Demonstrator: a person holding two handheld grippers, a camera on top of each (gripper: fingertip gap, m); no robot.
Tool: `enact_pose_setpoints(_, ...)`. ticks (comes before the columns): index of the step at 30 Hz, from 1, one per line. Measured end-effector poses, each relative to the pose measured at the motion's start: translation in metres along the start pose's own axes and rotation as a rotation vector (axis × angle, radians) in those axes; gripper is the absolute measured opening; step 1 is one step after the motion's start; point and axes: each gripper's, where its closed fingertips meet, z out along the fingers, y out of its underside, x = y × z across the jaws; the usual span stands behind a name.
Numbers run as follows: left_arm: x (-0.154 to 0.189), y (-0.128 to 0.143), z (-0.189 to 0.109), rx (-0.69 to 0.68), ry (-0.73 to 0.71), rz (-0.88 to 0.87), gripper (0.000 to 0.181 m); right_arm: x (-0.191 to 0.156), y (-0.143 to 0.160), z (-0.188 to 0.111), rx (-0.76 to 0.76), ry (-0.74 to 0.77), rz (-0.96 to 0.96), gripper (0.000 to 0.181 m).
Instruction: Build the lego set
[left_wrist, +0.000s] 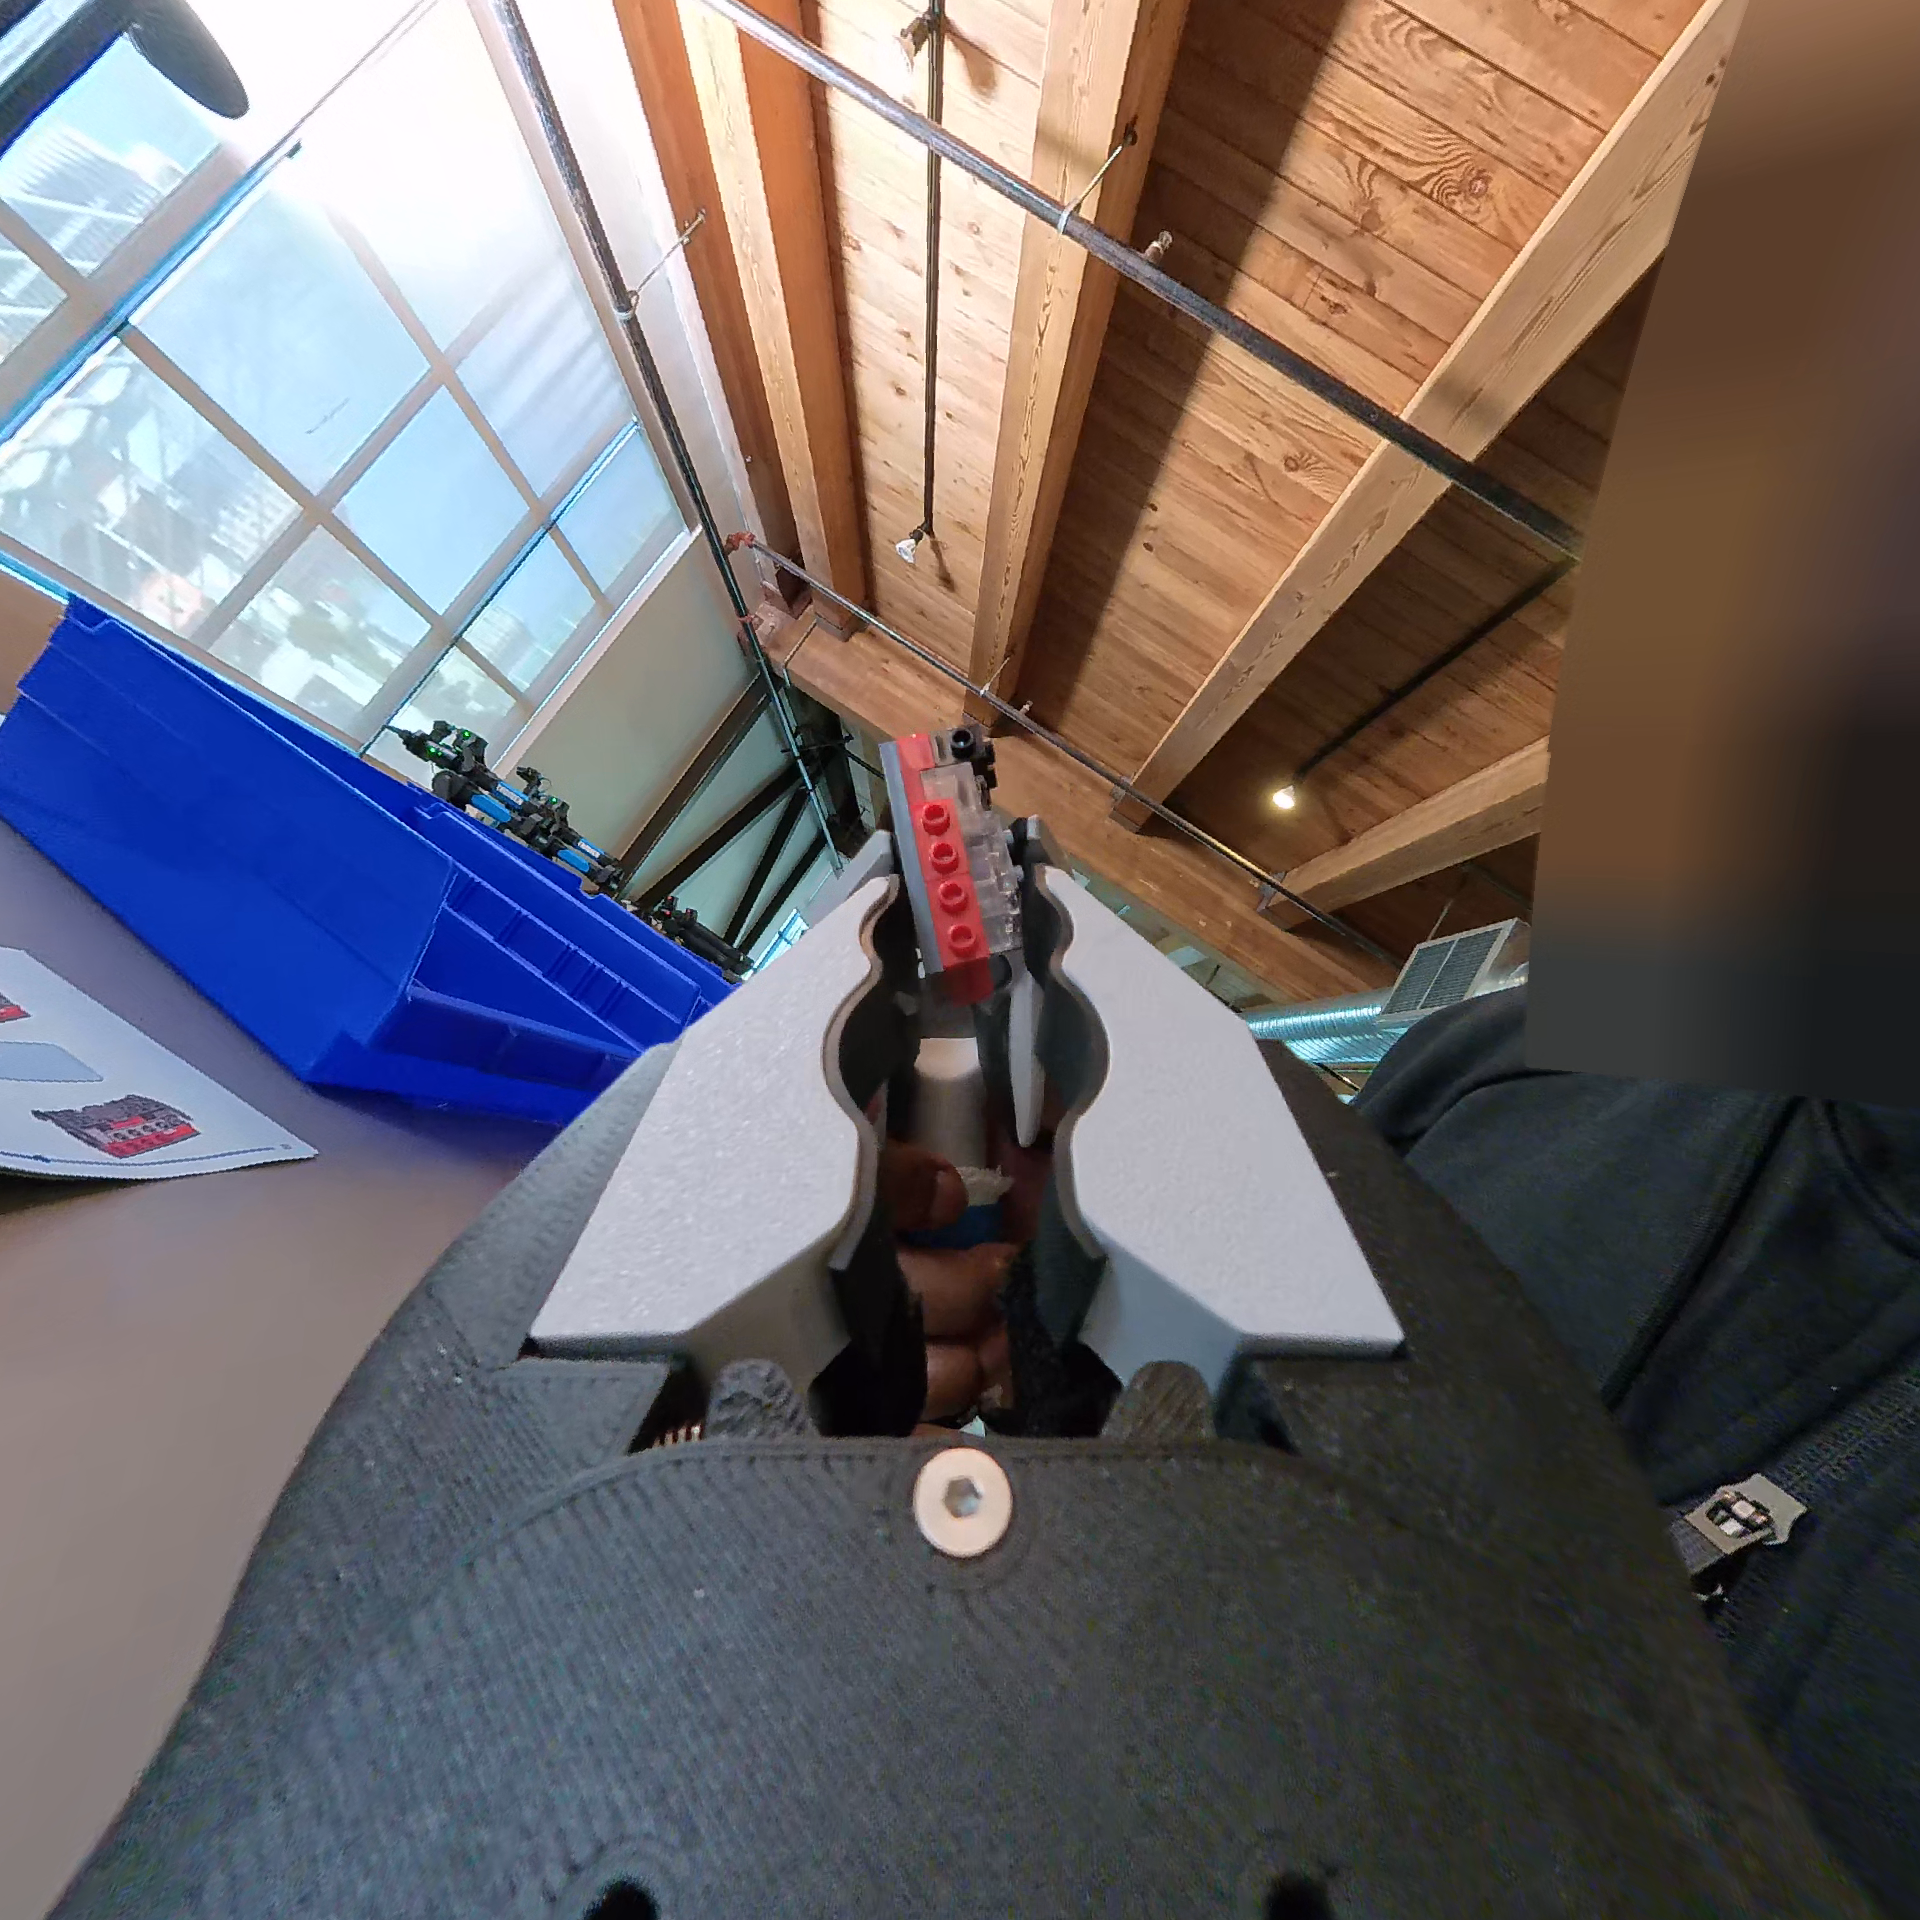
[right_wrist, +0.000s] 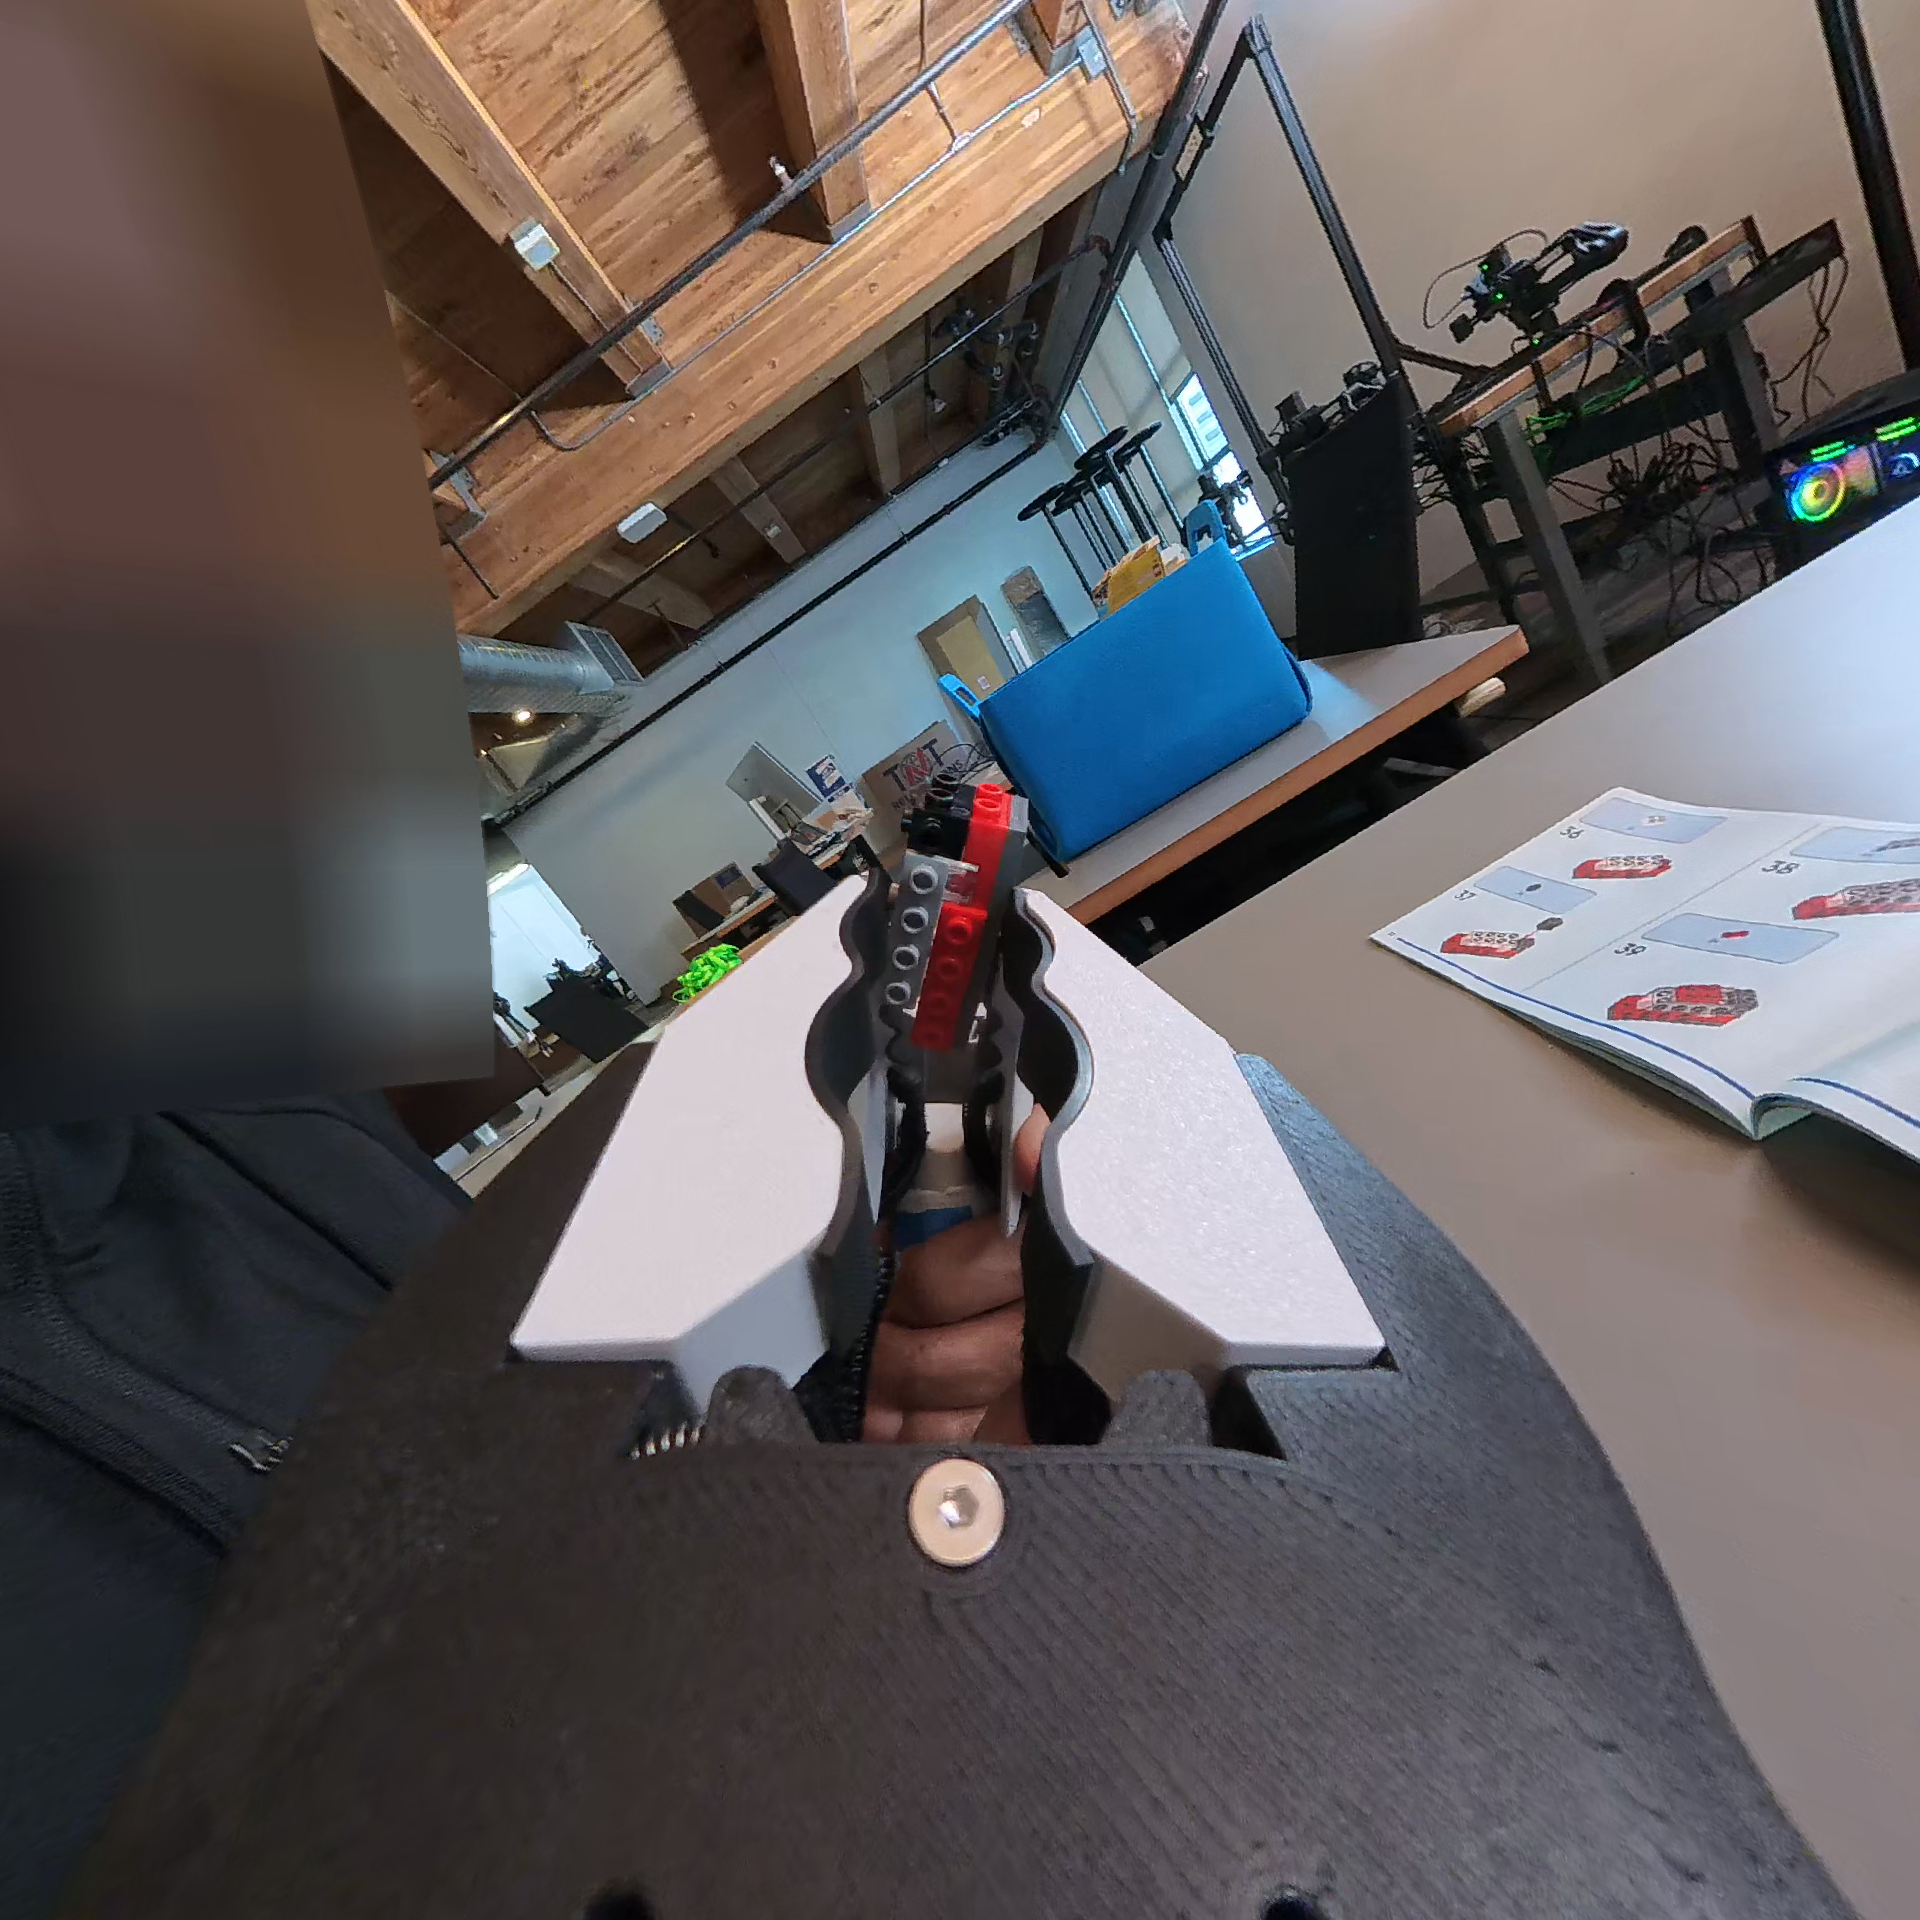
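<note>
Both grippers raised off the table, left gripper (left_wrist: 961, 883) and right gripper (right_wrist: 940, 935) each clamped on the lego build (left_wrist: 951, 868) between their fingertips

My left wrist camera sits just behind the left claw (left_wrist: 961, 883) and looks up along its fingers, tilted steeply toward the wooden ceiling (left_wrist: 1195, 364) and the windows (left_wrist: 312, 416), with the surface (left_wrist: 208, 1299) low on the left. My right wrist camera sits just behind the right claw (right_wrist: 940, 904), also angled upward, facing across the room, with the surface (right_wrist: 1558, 1195) on the right. Both are very close to the lego piece (left_wrist: 951, 868) (right_wrist: 951, 914) held up between the claws, and both catch the instruction booklet (left_wrist: 104, 1091) (right_wrist: 1683, 935).
</note>
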Motion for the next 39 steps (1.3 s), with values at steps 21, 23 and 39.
enact_pose_setpoints(21, 0.008, 0.003, 0.005, -0.013, 0.009, 0.057, 0.019, -0.012, -0.009, -0.010, 0.062, -0.053, -0.185, 0.022)
enact_pose_setpoints(23, 0.007, 0.004, 0.005, -0.022, -0.006, 0.083, 0.018, -0.010, -0.009, -0.011, 0.064, -0.061, -0.160, 0.022)
enact_pose_setpoints(39, -0.004, 0.004, 0.002, -0.029, -0.052, 0.077, 0.018, 0.001, -0.005, -0.014, 0.052, -0.038, -0.083, 0.021)
